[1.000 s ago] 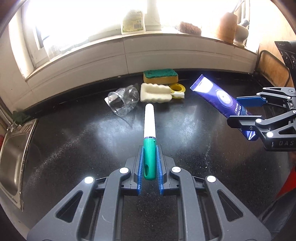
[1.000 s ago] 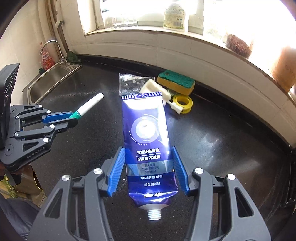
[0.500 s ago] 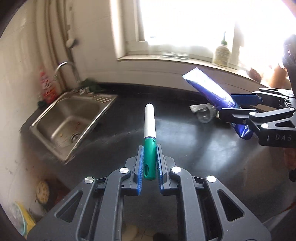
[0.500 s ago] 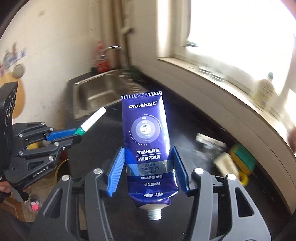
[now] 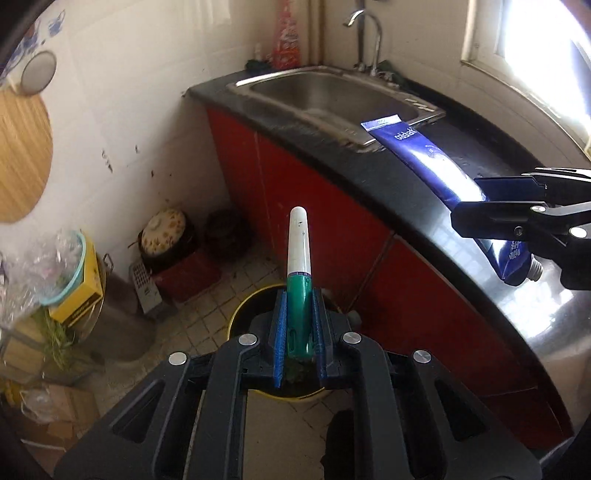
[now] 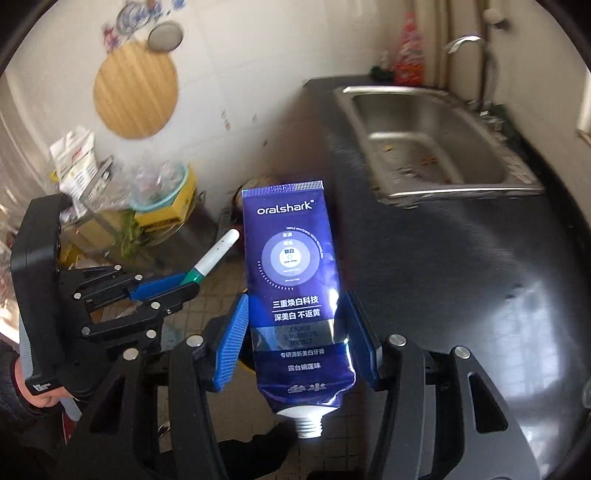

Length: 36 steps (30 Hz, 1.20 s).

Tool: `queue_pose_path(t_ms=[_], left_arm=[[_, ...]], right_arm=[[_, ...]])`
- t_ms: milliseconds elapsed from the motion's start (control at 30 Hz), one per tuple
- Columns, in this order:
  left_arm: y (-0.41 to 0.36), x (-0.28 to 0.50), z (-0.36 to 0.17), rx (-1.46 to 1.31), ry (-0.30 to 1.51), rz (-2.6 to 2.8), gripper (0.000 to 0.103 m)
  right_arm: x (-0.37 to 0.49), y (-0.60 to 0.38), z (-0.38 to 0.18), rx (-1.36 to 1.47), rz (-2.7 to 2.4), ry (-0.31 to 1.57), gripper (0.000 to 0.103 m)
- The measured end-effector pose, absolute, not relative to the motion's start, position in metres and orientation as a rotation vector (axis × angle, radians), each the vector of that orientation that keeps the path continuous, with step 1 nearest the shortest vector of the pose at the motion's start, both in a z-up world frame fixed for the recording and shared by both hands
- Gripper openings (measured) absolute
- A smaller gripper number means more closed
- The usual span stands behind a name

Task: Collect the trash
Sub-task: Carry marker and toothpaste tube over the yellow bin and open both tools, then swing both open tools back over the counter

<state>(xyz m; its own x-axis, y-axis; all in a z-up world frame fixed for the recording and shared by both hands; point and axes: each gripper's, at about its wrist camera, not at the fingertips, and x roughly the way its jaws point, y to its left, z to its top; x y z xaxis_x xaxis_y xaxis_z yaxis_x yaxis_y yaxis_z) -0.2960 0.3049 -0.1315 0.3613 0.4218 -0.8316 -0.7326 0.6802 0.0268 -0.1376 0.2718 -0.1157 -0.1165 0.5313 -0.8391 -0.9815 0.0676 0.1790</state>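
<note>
Marker (image 5: 298, 280) pinched tight in left gripper (image 5: 299, 328) fingers, toothpaste tube (image 6: 295, 291) clamped in right gripper (image 6: 295, 332), both angled down over the floor bin (image 5: 242, 317).

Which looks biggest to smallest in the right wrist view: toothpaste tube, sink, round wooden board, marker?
1. Sink
2. Toothpaste tube, though it sits closest to the camera, which enlarges it
3. Round wooden board
4. Marker

Home kitchen: steel sink (image 5: 332, 98), tap (image 5: 364, 27), dark counter (image 6: 461, 277) (red cabinets (image 5: 332, 218) below).
</note>
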Motion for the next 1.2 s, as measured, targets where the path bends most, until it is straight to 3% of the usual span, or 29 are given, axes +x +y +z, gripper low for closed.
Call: queue_pose_path(t_ms=[400, 467, 500, 533, 567, 600, 633, 667, 933, 1200], left_arm=[[0.352, -0.325, -0.230, -0.537, 0.963, 0.783, 0.013], [0.356, -0.323, -0.234, -0.537, 0.962, 0.776, 0.013], [0.359, -0.324, -0.236, -0.541, 0.956, 0.767, 0.013], [0.362, -0.326, -0.238, -0.547, 0.951, 0.756, 0.013], [0.362, -0.326, -0.240, -0.554, 0.951, 0.748, 0.019], [0.365, -0.327, -0.245, -0.554, 0.961, 0.749, 0.031], [0.366, -0.327, -0.248, -0.548, 0.966, 0.760, 0.071], [0.366, -0.328, -0.250, -0.539, 0.968, 0.777, 0.090], [0.357, -0.324, -0.240, -0.511, 0.987, 0.771, 0.090], [0.322, -0.293, -0.176, -0.391, 0.982, 0.698, 0.091]], right_arm=[[-0.182, 0.347, -0.227, -0.782, 1.429, 1.121, 0.052], [-0.185, 0.350, -0.234, -0.798, 1.428, 1.127, 0.043], [-0.186, 0.354, -0.237, -0.799, 1.427, 1.129, 0.043], [-0.185, 0.356, -0.240, -0.799, 1.428, 1.130, 0.049], [-0.185, 0.358, -0.243, -0.807, 1.425, 1.134, 0.070], [-0.185, 0.360, -0.245, -0.814, 1.411, 1.120, 0.079], [-0.184, 0.361, -0.246, -0.823, 1.398, 1.115, 0.079], [-0.183, 0.360, -0.246, -0.822, 1.395, 1.128, 0.079], [-0.166, 0.324, -0.209, -0.735, 1.387, 1.117, 0.081], [-0.120, 0.255, -0.123, -0.548, 1.281, 1.038, 0.083]])
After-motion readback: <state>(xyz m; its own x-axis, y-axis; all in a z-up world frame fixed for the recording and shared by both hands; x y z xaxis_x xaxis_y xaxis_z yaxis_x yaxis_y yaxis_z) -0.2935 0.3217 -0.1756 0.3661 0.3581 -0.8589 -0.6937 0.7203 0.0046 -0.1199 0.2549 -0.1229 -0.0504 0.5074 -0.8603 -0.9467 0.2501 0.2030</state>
